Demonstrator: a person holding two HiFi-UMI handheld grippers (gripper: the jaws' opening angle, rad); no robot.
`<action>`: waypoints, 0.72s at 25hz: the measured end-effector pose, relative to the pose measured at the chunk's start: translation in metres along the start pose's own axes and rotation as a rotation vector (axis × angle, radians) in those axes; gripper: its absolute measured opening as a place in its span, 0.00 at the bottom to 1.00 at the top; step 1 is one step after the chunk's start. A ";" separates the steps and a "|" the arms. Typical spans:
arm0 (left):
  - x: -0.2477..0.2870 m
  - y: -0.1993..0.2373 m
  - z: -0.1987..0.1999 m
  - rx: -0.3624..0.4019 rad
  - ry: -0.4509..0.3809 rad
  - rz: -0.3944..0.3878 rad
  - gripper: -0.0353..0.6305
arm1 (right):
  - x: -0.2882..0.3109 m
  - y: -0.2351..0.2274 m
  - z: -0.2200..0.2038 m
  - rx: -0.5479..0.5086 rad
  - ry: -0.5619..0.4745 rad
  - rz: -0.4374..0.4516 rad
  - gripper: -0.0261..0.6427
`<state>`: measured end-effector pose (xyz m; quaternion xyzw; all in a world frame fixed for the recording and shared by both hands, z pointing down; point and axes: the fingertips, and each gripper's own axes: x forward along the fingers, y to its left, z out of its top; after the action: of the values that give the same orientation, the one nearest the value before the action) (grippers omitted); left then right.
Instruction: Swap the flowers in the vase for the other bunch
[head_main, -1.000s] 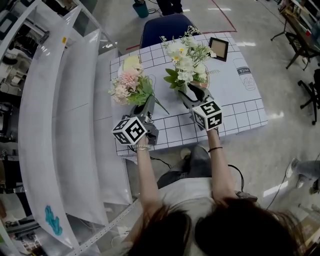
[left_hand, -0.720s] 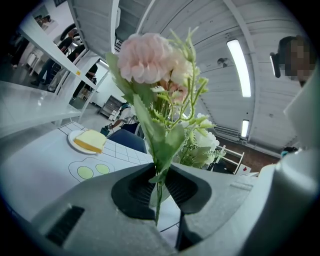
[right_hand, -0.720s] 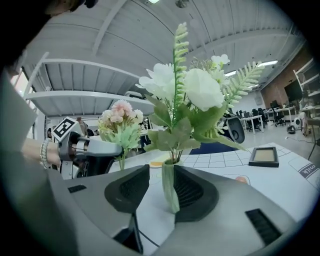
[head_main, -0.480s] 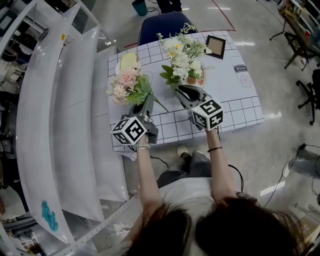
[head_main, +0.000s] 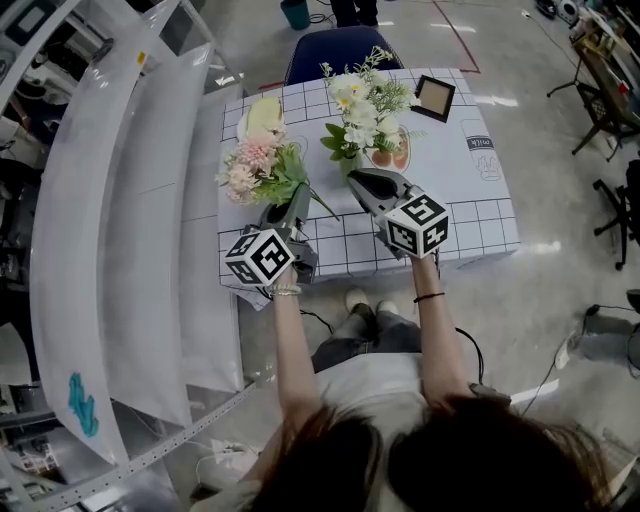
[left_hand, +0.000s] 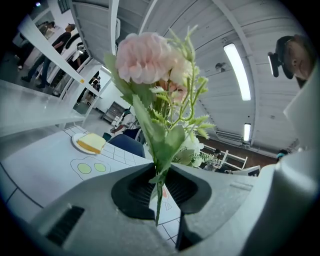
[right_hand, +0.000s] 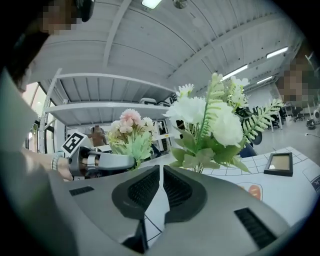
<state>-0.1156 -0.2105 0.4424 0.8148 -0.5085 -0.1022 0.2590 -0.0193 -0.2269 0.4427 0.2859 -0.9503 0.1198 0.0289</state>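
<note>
Over the checked table (head_main: 470, 215), at left, the left gripper (head_main: 296, 198) has its jaws clamped narrowly on the green stems of a pink bunch (head_main: 252, 165). At centre rises the white bunch (head_main: 362, 108), just beyond the right gripper (head_main: 358, 182). Its jaws have just been closing to a thin slit, and no stem shows between them. A picture frame (head_main: 436, 97) lies to the right.

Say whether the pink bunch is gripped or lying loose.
Gripped: the left hand-held gripper clamps the pink bunch by its stem, blooms above the jaws.
</note>
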 end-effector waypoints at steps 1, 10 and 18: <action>-0.001 -0.003 0.001 0.003 -0.004 0.000 0.14 | -0.002 0.001 0.003 0.000 -0.005 0.007 0.08; -0.011 -0.019 0.014 0.033 -0.043 0.003 0.14 | -0.016 0.008 0.036 0.006 -0.096 0.069 0.06; -0.017 -0.021 0.015 0.036 -0.059 0.017 0.14 | -0.019 0.012 0.037 0.016 -0.105 0.100 0.05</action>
<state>-0.1140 -0.1931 0.4172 0.8115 -0.5246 -0.1147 0.2303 -0.0100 -0.2159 0.4021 0.2441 -0.9627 0.1134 -0.0292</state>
